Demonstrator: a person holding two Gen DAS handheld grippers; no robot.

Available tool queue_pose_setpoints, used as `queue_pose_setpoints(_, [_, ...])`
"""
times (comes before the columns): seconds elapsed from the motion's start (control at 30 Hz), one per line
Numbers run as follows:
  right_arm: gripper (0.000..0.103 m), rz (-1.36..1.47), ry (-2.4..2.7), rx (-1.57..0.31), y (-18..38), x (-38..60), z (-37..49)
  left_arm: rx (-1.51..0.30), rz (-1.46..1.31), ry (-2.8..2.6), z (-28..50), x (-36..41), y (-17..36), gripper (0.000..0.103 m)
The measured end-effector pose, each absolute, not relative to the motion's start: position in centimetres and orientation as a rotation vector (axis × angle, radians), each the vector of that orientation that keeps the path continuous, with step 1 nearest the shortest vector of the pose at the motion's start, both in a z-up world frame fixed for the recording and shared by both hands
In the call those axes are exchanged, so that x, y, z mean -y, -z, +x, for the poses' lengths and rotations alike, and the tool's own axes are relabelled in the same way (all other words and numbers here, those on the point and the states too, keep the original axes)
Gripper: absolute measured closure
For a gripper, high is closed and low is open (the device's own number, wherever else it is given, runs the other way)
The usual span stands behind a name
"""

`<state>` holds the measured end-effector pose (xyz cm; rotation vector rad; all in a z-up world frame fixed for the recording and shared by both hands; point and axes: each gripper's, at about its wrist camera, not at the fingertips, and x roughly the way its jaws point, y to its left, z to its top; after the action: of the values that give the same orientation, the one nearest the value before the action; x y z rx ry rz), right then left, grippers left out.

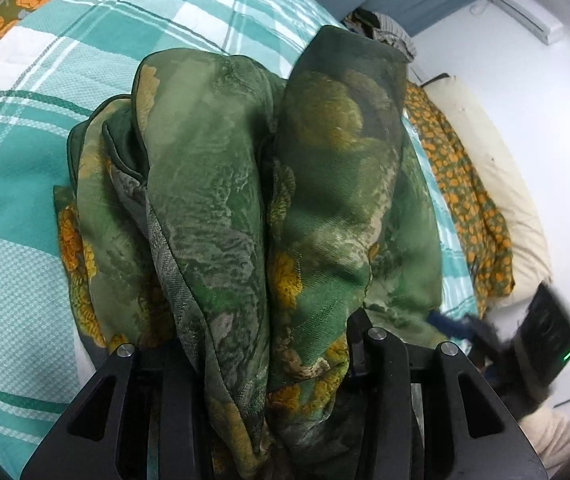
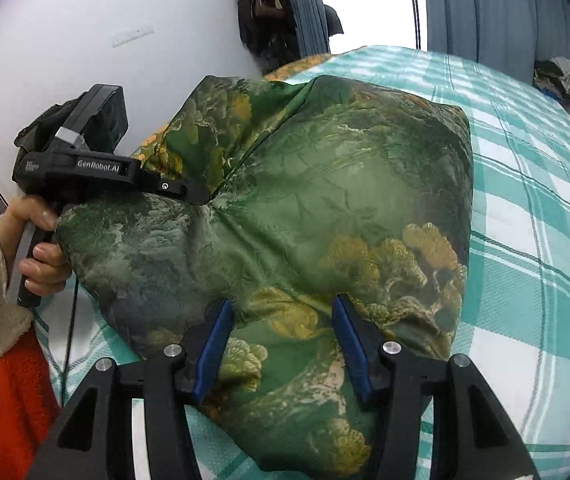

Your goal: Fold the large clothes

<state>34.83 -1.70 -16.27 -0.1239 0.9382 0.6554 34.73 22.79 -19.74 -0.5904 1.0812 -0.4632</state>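
The green floral garment [image 2: 305, 208] lies bunched on the bed's teal plaid sheet [image 2: 533, 248]. My left gripper [image 2: 201, 196] has a gathered fold of it running between its jaws, though I cannot tell whether they press on it. My right gripper [image 2: 281, 332] holds its blue-padded jaws partly apart over the near edge of the cloth, clamping nothing.

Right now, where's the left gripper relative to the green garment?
In the right wrist view, the left gripper sits at the left edge of the green garment, fingertips pressed into its fabric, on the teal plaid bedspread.
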Motion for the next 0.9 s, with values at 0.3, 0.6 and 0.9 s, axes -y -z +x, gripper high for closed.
queue_pose_setpoints(0.3, [0.05,-0.042,-0.606,-0.963,10.2,-4.2,45.4,-1.068,-0.596,0.455,34.1,-23.0,19.9,0.063])
queue_pose_setpoints(0.6, [0.046,-0.193,-0.529,-1.067,19.2,-7.5,48.9,-1.087,-0.529,0.404,34.1,-22.4,20.7,0.065])
queue_pose_setpoints(0.9, [0.046,-0.179,-0.604,-0.927,14.5,-3.5,42.6,-1.073,-0.55,0.41,33.6,-22.6,20.5,0.062])
